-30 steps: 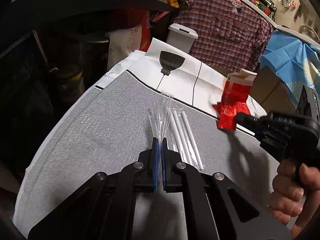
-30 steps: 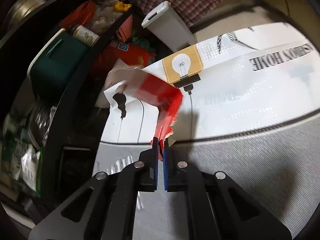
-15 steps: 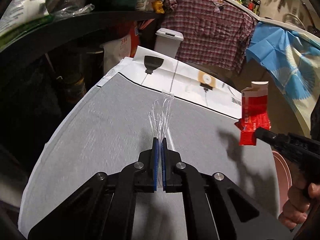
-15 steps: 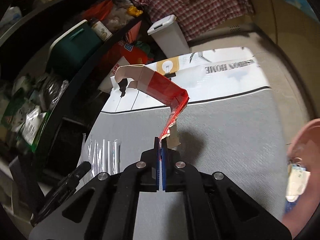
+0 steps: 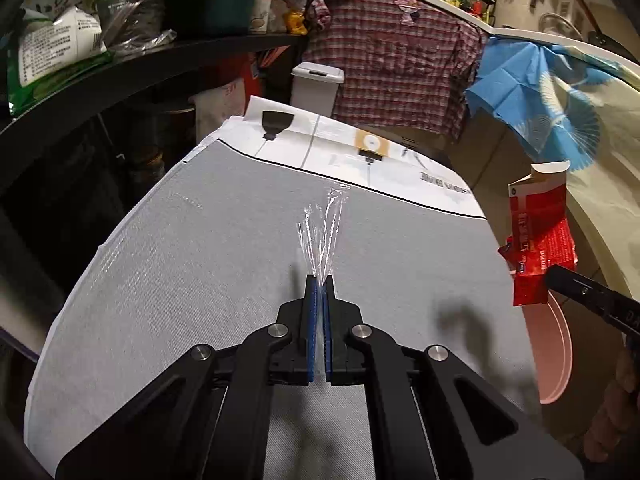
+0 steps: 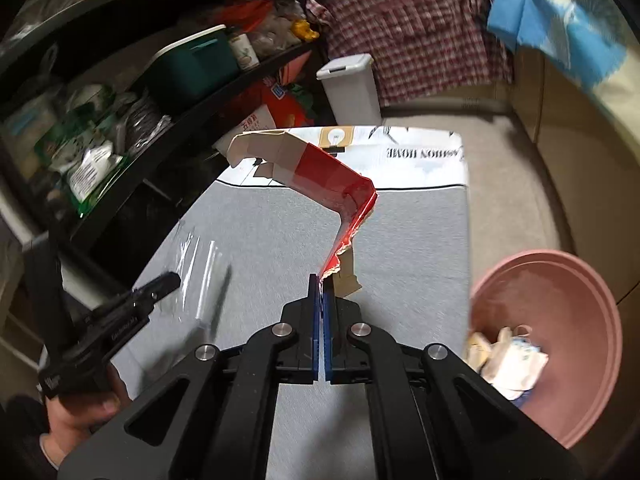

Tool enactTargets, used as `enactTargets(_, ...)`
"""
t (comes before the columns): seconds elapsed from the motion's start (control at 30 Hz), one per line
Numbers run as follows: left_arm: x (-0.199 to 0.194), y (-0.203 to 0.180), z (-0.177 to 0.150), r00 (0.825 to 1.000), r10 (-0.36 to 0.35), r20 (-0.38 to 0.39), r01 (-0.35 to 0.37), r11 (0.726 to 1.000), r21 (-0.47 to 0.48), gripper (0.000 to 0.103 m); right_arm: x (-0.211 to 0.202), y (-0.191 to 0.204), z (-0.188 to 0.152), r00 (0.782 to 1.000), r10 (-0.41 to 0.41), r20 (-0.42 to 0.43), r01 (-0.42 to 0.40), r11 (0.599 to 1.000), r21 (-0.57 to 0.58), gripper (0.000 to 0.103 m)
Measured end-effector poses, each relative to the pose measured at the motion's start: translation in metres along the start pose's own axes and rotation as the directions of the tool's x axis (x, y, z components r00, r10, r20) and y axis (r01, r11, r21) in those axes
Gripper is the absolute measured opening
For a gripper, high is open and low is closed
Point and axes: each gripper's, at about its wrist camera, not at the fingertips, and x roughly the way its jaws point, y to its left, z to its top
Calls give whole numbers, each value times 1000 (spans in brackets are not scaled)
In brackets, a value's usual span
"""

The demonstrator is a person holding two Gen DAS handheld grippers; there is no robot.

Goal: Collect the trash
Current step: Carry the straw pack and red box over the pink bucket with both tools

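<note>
My left gripper (image 5: 319, 278) is shut on a clear plastic wrapper (image 5: 323, 226) and holds it above the grey table (image 5: 208, 264). My right gripper (image 6: 322, 278) is shut on a torn red carton (image 6: 320, 178), lifted off the table. The carton also shows at the right of the left wrist view (image 5: 536, 236). The left gripper and the wrapper show at the left of the right wrist view (image 6: 200, 272). A pink bin (image 6: 576, 320) with white crumpled trash (image 6: 508, 360) inside stands beside the table's right edge, right of and below my right gripper.
A white printed cloth (image 5: 360, 152) covers the table's far end. A black shelf (image 5: 140, 64) full of packets runs along the left. A white lidded bin (image 5: 316, 86), a plaid shirt (image 5: 396, 64) and a blue cloth (image 5: 532, 100) lie beyond the table.
Both grippers have risen and pulled back with their loads. The right gripper has carried the red carton rightward towards the pink bin, which has come into view. The straws are gone from the left wrist view.
</note>
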Motion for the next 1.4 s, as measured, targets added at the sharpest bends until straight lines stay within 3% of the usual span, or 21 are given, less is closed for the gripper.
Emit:
enactTargets(0.33, -37, -28, -11, 998, -60, 35, 59, 997, 44, 3, -66, -7, -15, 986, -121, 118, 127, 991, -50, 2)
enactTargets(0.67, -61, -53, -17, 992, -117, 50, 113, 990, 81, 3, -101, -47, -32, 961, -227, 160, 219, 973, 70, 2)
enactTargets(1.07, -67, -105, -26, 976, -216, 33, 208, 965, 157, 3, -112, -91, -44, 937, -314, 153, 285, 941, 182, 2)
enactTargets(1.4, -56, -162, -24, 944, -330, -2, 322, 922, 217, 3, -107, -115, -45, 928, -346, 138, 312, 925, 218, 2)
